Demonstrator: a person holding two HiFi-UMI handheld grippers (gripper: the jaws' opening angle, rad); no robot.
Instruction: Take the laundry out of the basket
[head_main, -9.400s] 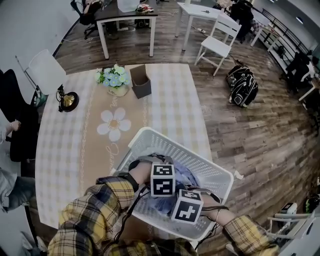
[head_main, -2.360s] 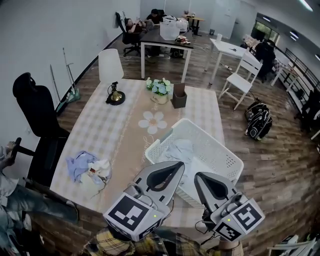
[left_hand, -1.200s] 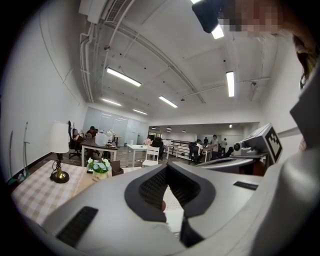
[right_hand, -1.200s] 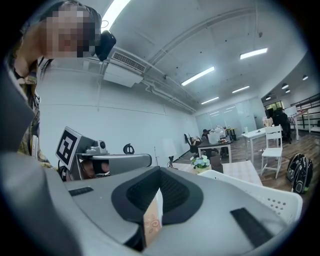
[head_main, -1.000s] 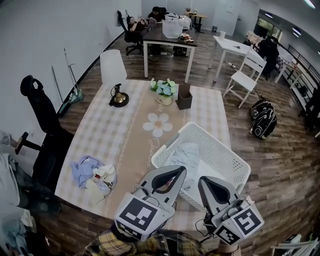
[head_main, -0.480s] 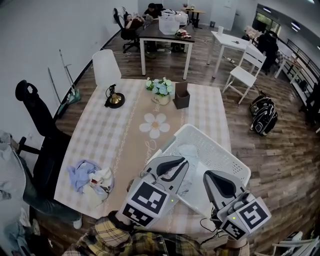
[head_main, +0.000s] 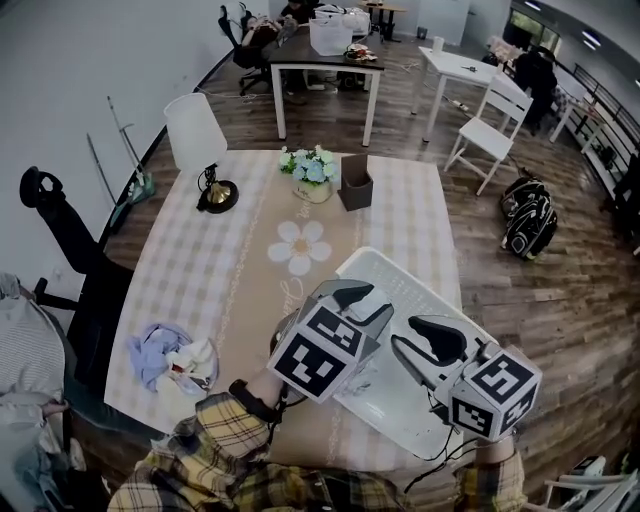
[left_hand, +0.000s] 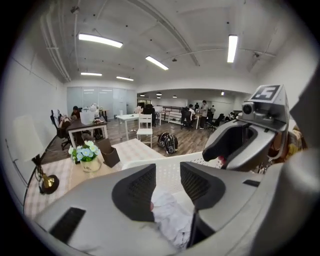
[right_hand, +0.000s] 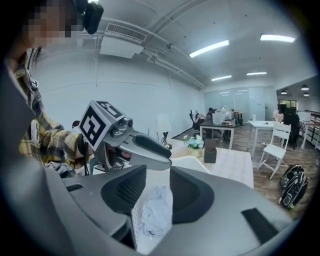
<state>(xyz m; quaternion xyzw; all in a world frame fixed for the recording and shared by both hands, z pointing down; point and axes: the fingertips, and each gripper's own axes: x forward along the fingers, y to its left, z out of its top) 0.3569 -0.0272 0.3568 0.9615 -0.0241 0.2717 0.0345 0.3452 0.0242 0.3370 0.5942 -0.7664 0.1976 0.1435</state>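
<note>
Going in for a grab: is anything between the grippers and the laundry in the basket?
Nothing visible. The left gripper and right gripper, whose jaws have just been opening, hang over the basket; laundry shows between each pair, ungripped.

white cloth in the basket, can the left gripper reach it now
Probably yes: the left gripper, its fingers just opening and gripping nothing, points at the white cloth, uncovered in the basket.
</note>
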